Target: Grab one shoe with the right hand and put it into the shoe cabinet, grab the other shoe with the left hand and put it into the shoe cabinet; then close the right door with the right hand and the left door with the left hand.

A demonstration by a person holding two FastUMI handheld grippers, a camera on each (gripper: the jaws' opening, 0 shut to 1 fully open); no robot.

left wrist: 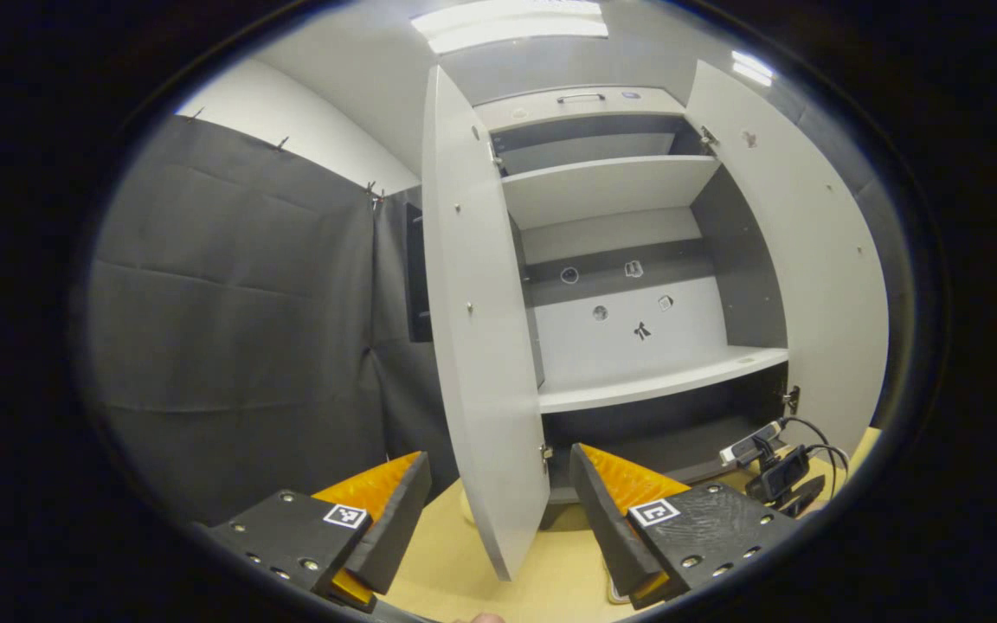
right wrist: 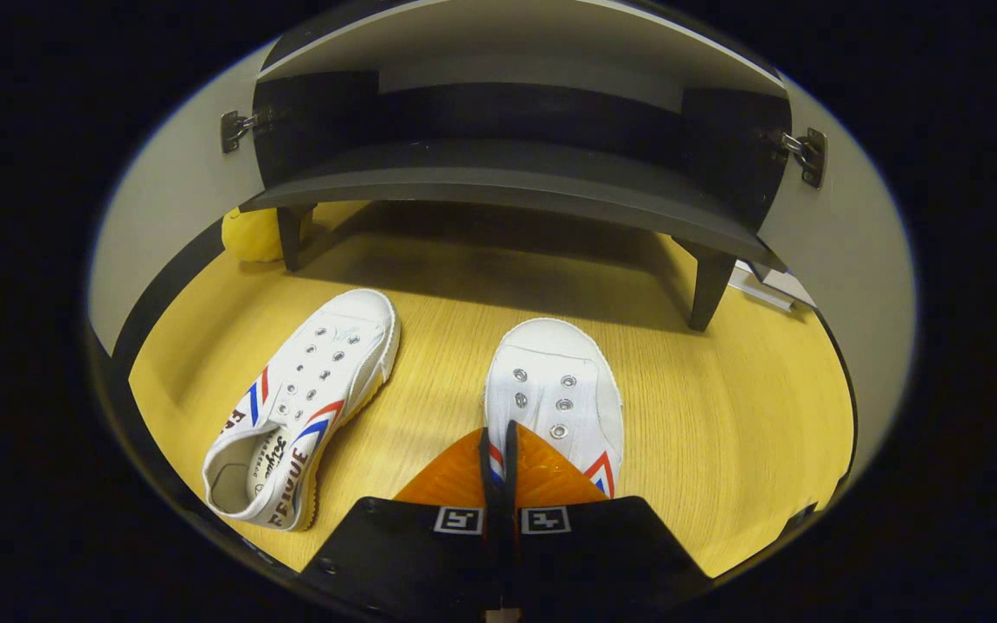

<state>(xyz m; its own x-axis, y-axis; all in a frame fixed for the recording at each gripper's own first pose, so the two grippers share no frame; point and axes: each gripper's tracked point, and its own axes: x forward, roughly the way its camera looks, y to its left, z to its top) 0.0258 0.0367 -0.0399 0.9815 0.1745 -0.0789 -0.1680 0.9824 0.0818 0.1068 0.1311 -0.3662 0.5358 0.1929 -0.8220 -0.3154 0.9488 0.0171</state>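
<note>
Two white canvas shoes with red and blue stripes lie on the yellow wooden floor in front of the shoe cabinet (right wrist: 498, 182). My right gripper (right wrist: 498, 441) is shut on the rim of the nearer shoe (right wrist: 555, 381), a sliver of which shows between the fingers. The other shoe (right wrist: 308, 398) lies to its left, toe toward the cabinet. In the left gripper view, my left gripper (left wrist: 498, 454) is open and holds nothing, facing the cabinet (left wrist: 663, 381). The left door (left wrist: 472, 346) and right door (left wrist: 810, 260) both stand open.
A yellow soft object (right wrist: 252, 234) sits by the cabinet's left leg. Cables and a small dark device (left wrist: 780, 472) lie on the floor at the cabinet's right foot. The cabinet stands on short legs (right wrist: 710, 290). Black cloth wall (left wrist: 239, 329) to the left.
</note>
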